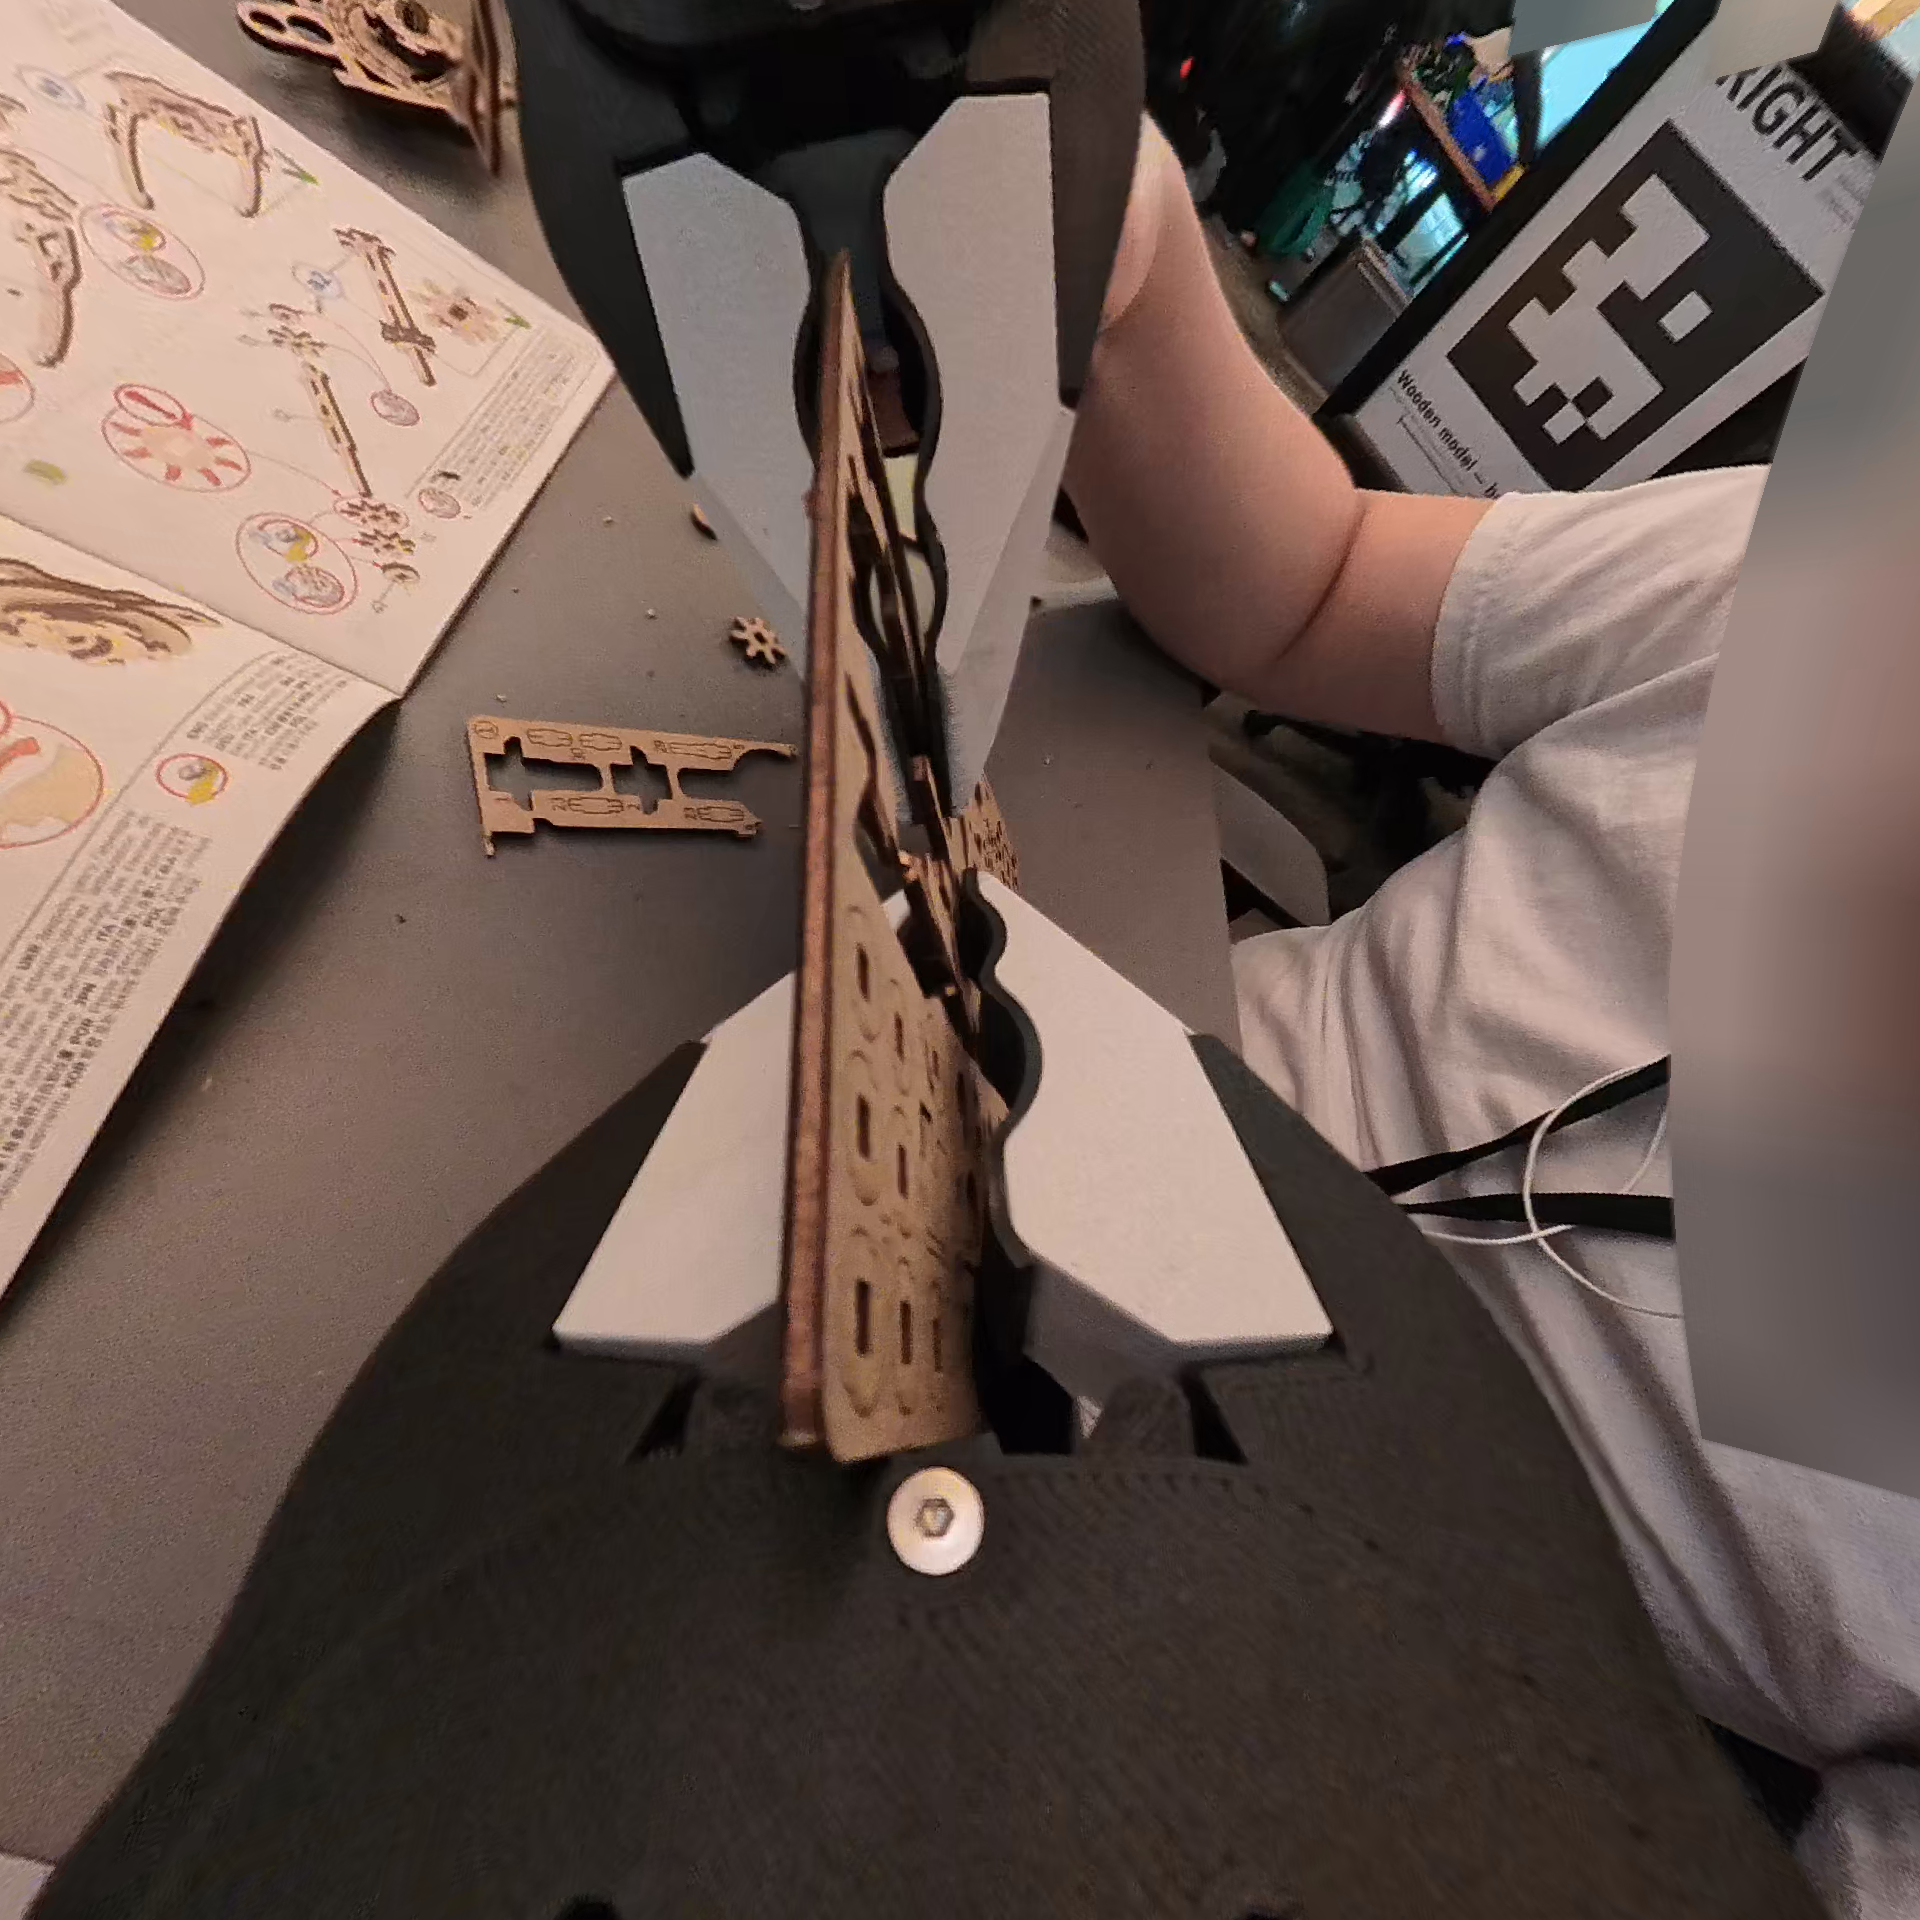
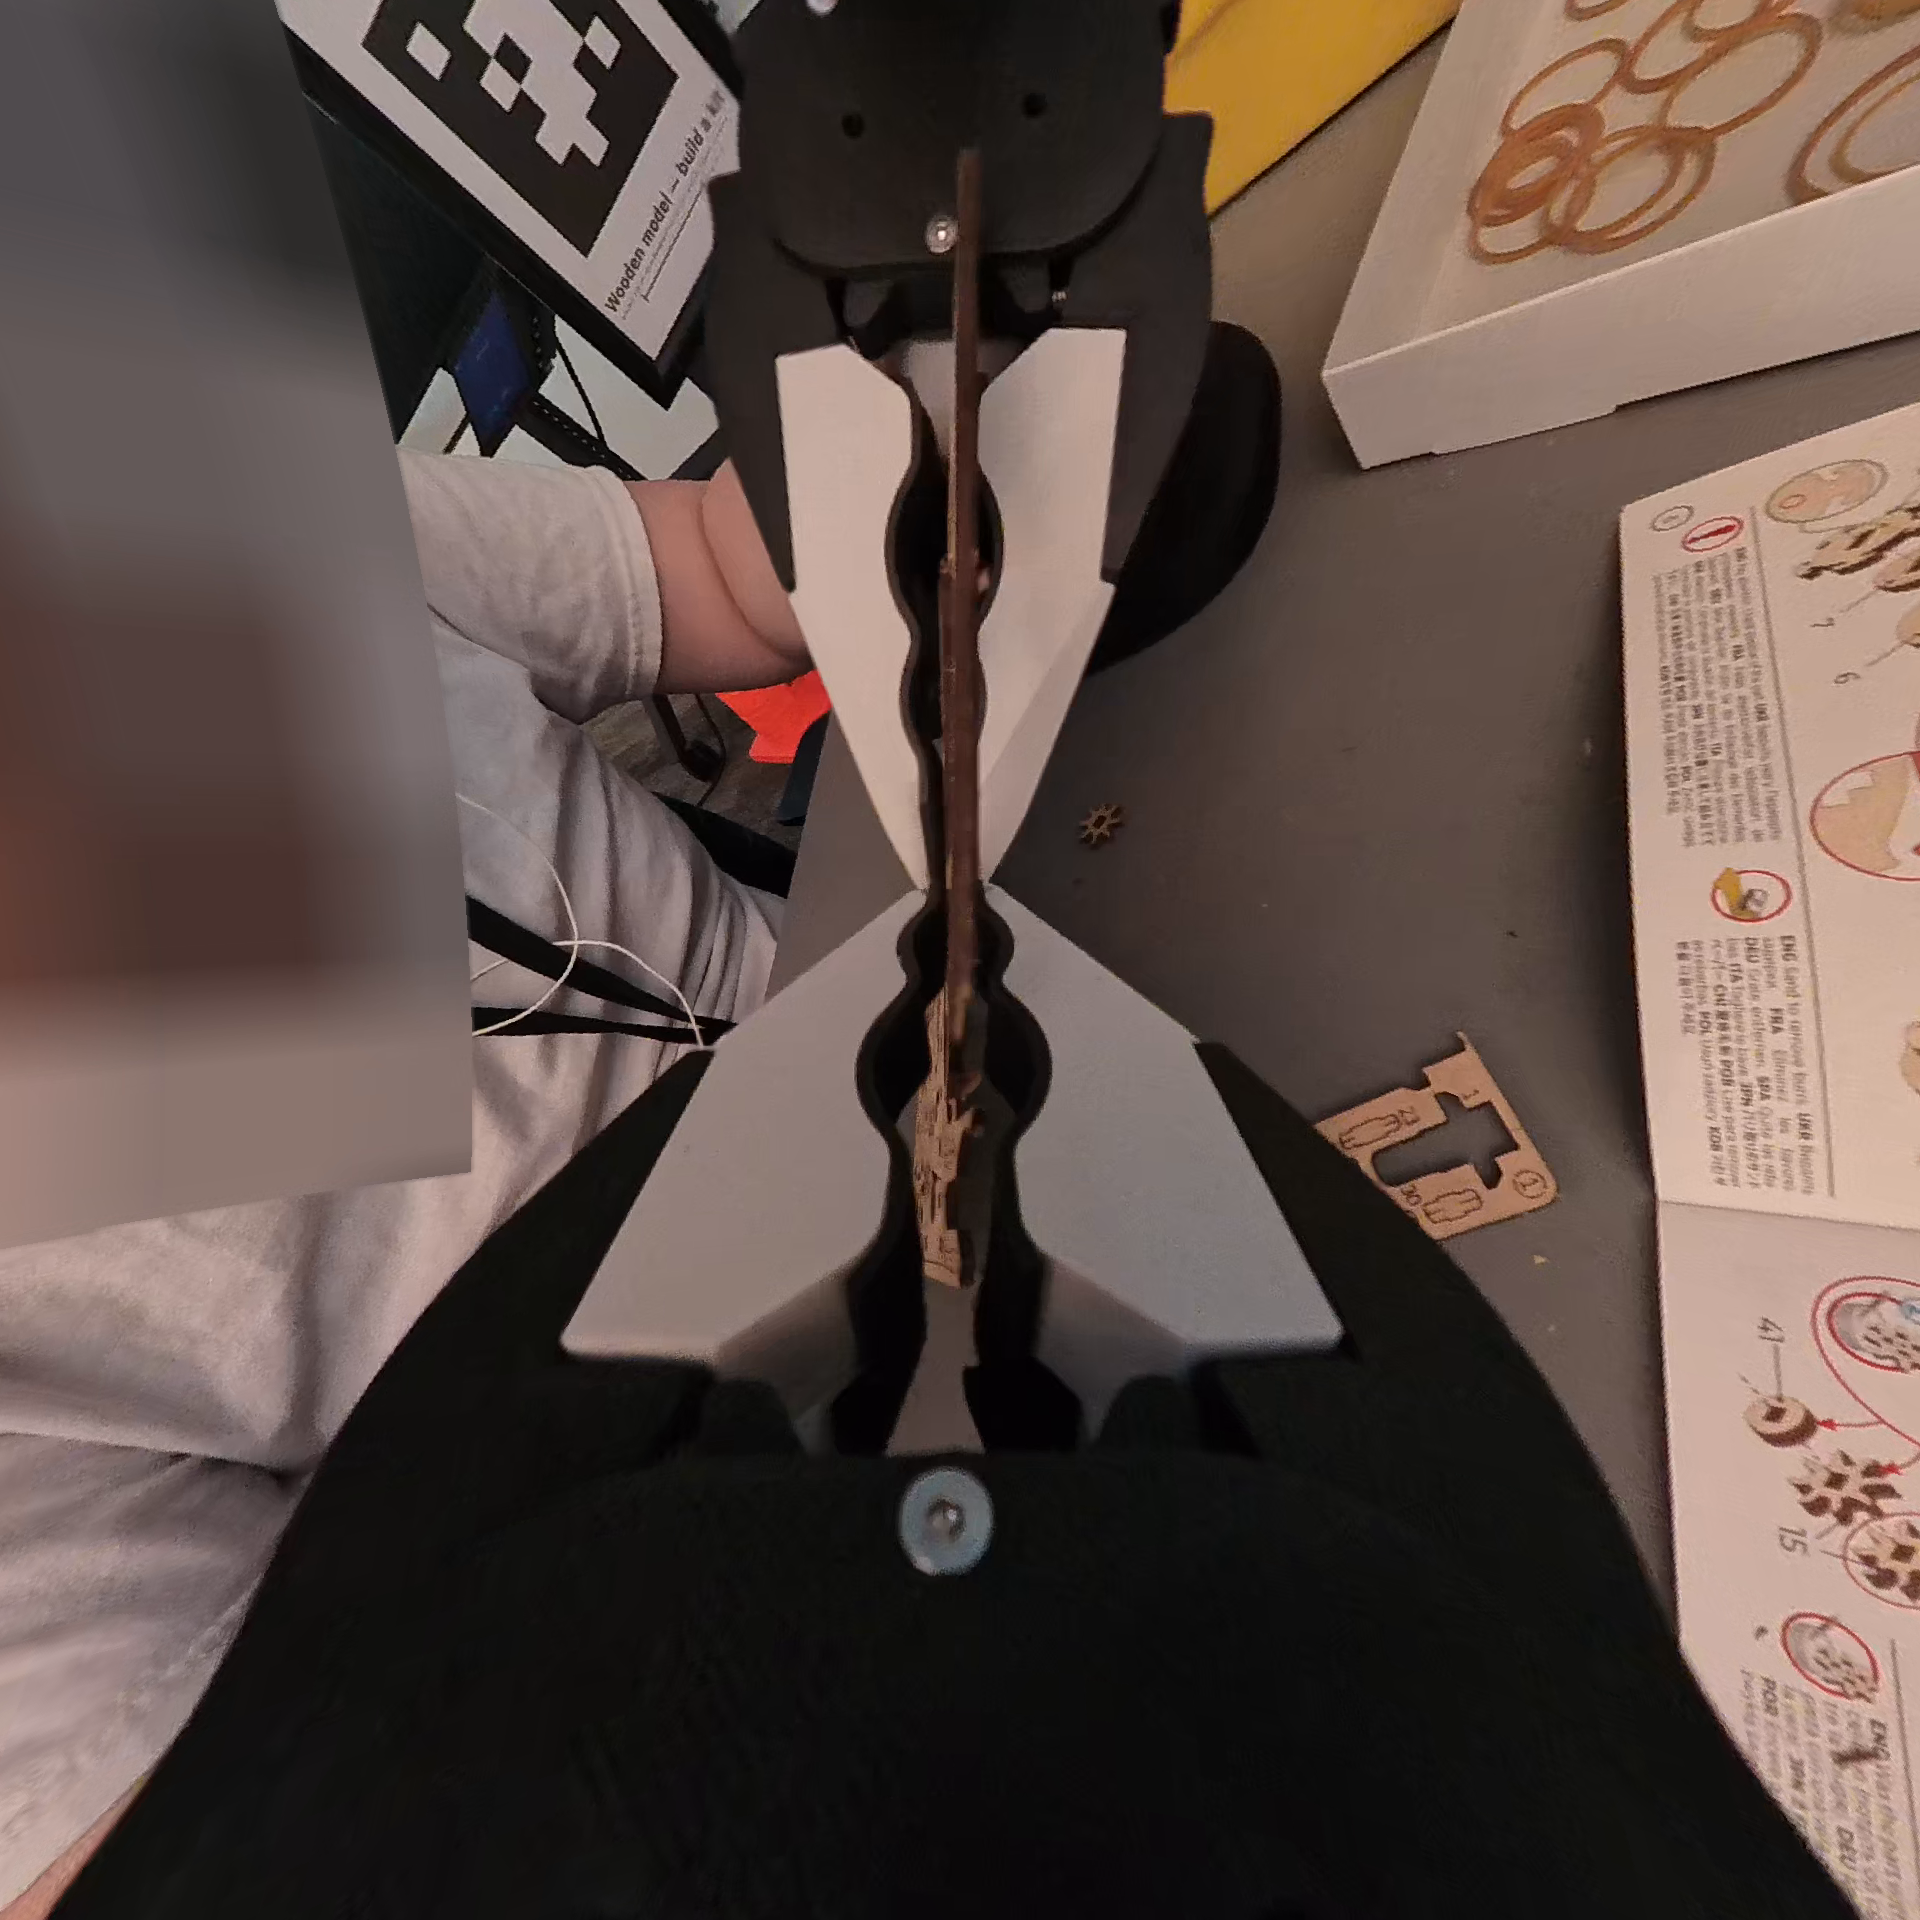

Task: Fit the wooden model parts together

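A flat wooden sheet (image 1: 862, 1143) with cut-out slots stands edge-on between both grippers, above the grey table (image 1: 468, 1091). My left gripper (image 1: 914, 914) is shut on its near end. My right gripper (image 1: 894, 727) faces it tip to tip from the far side. In the right wrist view the sheet (image 2: 961, 623) is a thin dark strip that runs up into the left gripper (image 2: 956, 852). My right gripper (image 2: 961, 914) is shut on a small light wooden part (image 2: 943, 1174) that lies against the sheet's end. The joint between the two pieces is hidden by the pads.
An open instruction booklet (image 1: 208, 468) lies on the table, with a wooden offcut (image 1: 613, 779) and a small gear (image 1: 756, 641) near it. A part-built model (image 1: 395, 62) stands at the far left. A white tray (image 2: 1382, 374) holds rings. A person in a white shirt (image 1: 1507, 935) sits close by. Both grippers' tips are close together, under 4 cm apart.
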